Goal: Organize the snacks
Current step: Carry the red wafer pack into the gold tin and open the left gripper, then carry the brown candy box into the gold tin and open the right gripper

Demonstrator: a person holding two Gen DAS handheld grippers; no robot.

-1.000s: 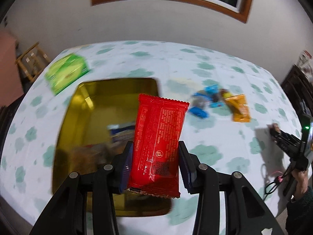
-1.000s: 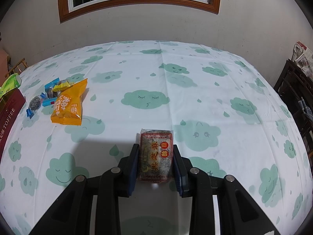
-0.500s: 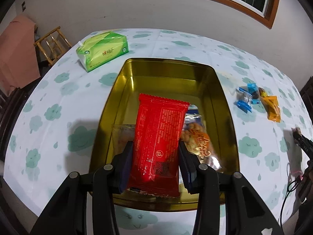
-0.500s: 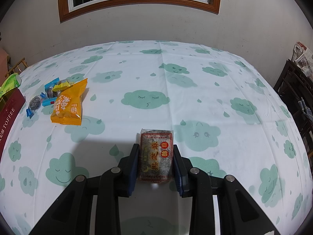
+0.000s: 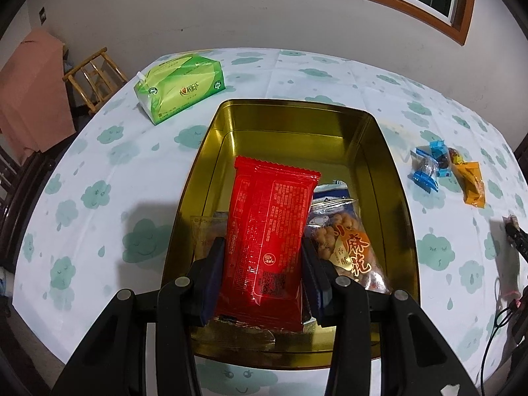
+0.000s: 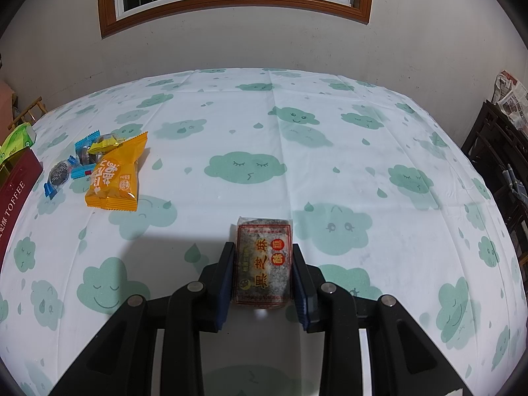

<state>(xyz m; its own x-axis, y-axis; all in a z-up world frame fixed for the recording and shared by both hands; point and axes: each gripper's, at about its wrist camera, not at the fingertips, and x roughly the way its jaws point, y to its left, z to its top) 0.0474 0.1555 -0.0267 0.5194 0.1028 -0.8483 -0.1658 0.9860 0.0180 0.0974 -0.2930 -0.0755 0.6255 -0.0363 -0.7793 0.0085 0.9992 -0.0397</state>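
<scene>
My left gripper [image 5: 262, 250] is shut on a red snack packet [image 5: 269, 241] and holds it over the near half of a gold tin [image 5: 392, 165]. Inside the tin lie a clear bag of fried dough bits [image 5: 346, 244] and a pale packet [image 5: 206, 231] partly hidden under the red one. My right gripper [image 6: 260, 260] is shut on a grey sesame-cake packet [image 6: 264, 260] just above the tablecloth. An orange packet [image 6: 115, 178] and several small wrapped candies [image 6: 82, 161] lie on the cloth at the left of the right wrist view, and the same orange packet [image 5: 472, 184] shows right of the tin.
A green tissue pack [image 5: 180, 89] sits on the table beyond the tin's left corner. A dark red toffee box side [image 6: 15, 198] shows at the far left edge. A wooden chair [image 5: 94, 79] and dark furniture [image 6: 501, 151] flank the round cloud-print table [image 6: 297, 151].
The left gripper swung left with the red packet, from over the tin's right edge to above its inside, and dipped a little. The right gripper kept still with the sesame packet.
</scene>
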